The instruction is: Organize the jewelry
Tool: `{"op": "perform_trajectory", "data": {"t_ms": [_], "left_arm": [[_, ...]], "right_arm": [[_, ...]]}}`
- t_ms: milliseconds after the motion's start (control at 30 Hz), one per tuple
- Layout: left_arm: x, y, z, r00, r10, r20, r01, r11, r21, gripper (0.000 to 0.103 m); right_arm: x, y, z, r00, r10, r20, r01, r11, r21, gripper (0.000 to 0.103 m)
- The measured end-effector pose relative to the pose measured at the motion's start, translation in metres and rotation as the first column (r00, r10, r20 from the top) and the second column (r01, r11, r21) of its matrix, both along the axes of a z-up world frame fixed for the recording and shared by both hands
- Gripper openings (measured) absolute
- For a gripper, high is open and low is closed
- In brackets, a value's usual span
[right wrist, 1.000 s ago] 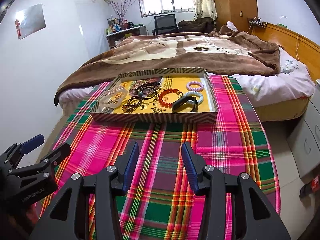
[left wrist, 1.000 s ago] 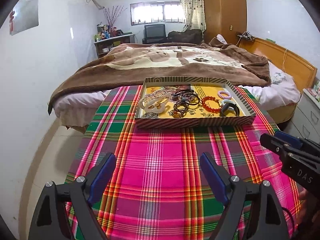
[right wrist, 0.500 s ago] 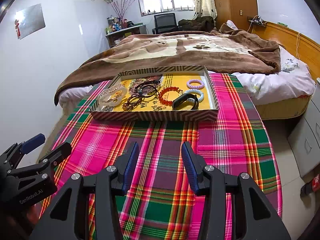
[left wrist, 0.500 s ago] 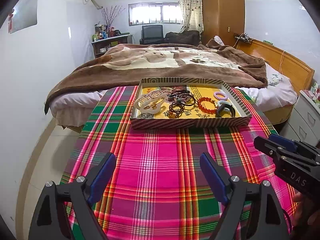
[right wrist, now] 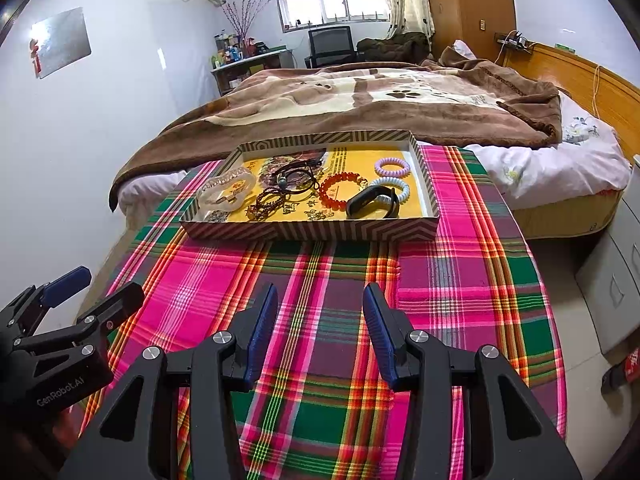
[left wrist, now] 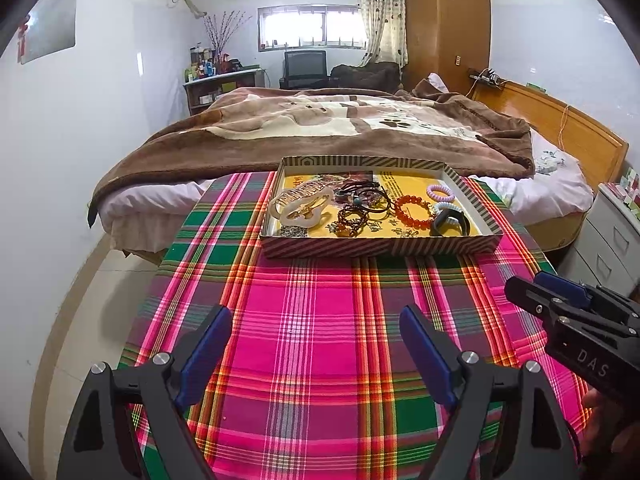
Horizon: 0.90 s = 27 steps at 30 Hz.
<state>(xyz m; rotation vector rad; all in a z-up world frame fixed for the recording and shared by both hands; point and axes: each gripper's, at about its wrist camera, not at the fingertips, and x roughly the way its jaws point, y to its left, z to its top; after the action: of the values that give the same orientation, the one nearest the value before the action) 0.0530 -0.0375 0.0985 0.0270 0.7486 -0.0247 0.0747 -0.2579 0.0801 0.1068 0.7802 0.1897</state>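
Observation:
A striped shallow tray [left wrist: 380, 246] [right wrist: 312, 232] with a yellow floor sits at the far side of the plaid table. It holds a white hair claw [left wrist: 300, 206] [right wrist: 226, 192], dark cord and bead bracelets [left wrist: 360, 204], a red bead bracelet [left wrist: 414, 210] [right wrist: 340, 192], a purple coil tie [left wrist: 440, 192] [right wrist: 392, 167] and a black band [left wrist: 450, 226] [right wrist: 374, 202]. My left gripper [left wrist: 314, 340] is open and empty above the near cloth. My right gripper [right wrist: 320, 320] is open and empty; it also shows in the left wrist view [left wrist: 560, 304].
The round table wears a pink, green and orange plaid cloth [left wrist: 320, 320]. A bed with a brown blanket [left wrist: 340, 128] stands right behind the table. A grey drawer unit [right wrist: 616, 280] stands to the right. The wall and bare floor [left wrist: 80, 300] are to the left.
Both grippers have drawn back slightly from the tray and risen a little. Their jaws stay open. Nothing in the tray has moved.

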Motion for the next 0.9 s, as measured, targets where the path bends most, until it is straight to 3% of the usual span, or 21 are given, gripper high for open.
{"op": "perform_trajectory", "data": {"t_ms": [900], "left_arm": [[0.0008,0.0016,-0.0022,1.0,0.004,-0.006,-0.004,1.0,-0.002,0.086]], "right_arm": [[0.0003,0.0026,-0.0028,1.0,0.001,-0.008,-0.001,1.0,0.003,0.045]]}}
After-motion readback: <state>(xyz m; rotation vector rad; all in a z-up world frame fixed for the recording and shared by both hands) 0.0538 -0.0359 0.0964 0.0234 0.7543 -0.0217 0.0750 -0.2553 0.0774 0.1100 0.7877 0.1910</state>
